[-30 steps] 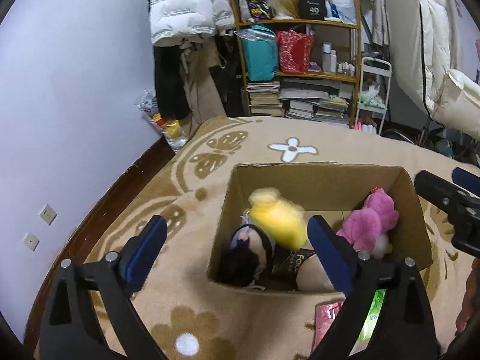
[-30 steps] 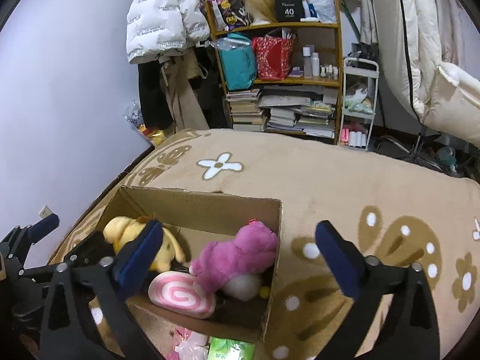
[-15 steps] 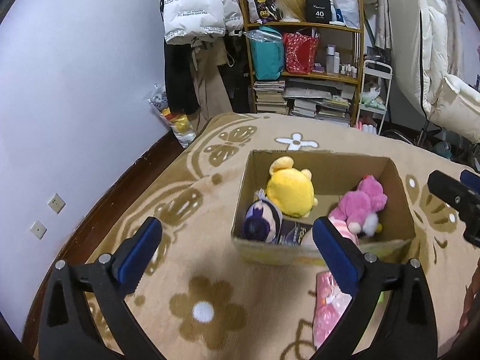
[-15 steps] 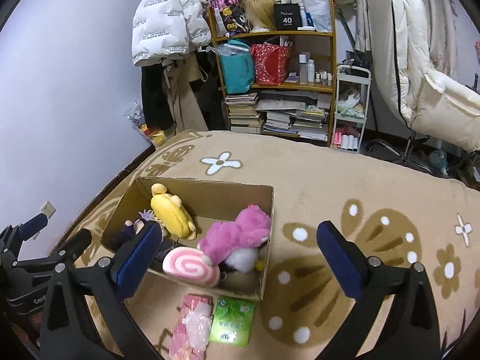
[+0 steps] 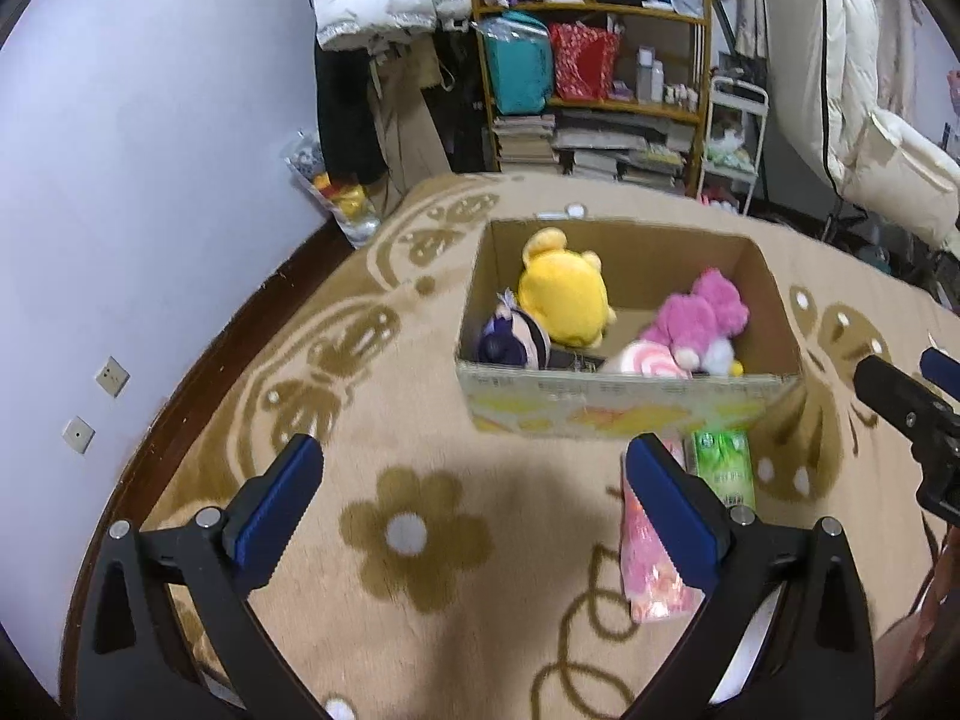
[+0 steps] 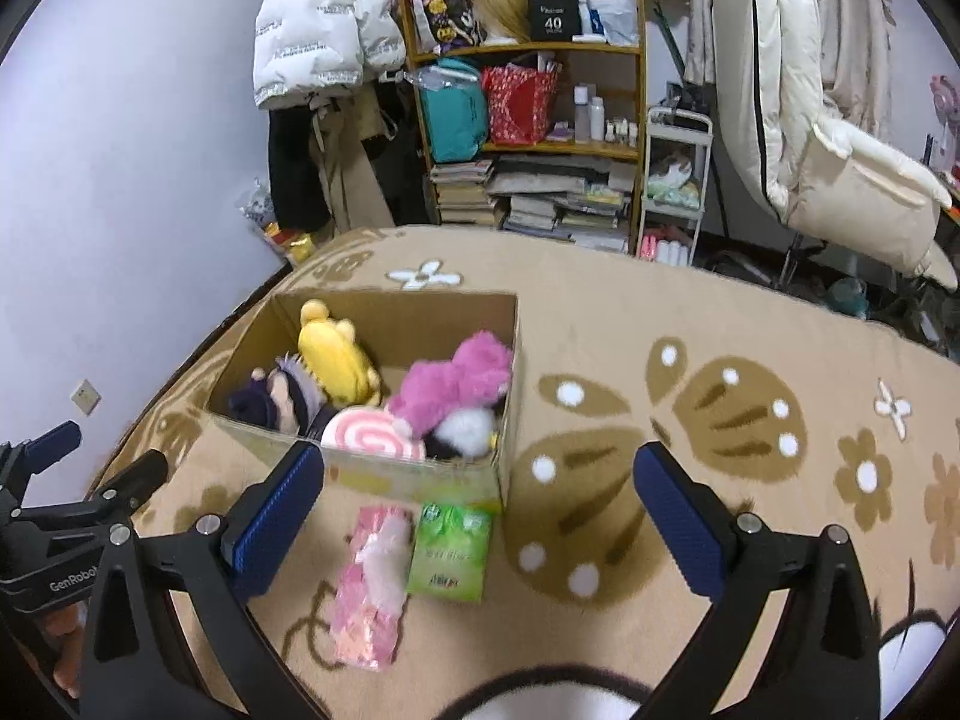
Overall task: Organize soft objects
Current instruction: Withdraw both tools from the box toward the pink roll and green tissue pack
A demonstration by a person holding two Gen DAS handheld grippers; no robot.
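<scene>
Right wrist: right hand-held gripper (image 6: 479, 504) spread wide, empty; left hand-held gripper (image 5: 474, 501) likewise, above rug (image 5: 372, 420).

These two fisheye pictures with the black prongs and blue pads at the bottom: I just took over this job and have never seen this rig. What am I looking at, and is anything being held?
No robot arm here: a person holds a two-finger gripper in each hand, each with a camera looking forward along its fingers. One picture is from the left gripper, the other from the right gripper. Both are open and hold nothing. Below is a tan flowered blanket. On it stands an open box containing a yellow plush, a pink plush, a dark-haired doll and a pink swirl cushion. In front of the box, outside it, lie a pink packet and a green packet, side by side.
</scene>
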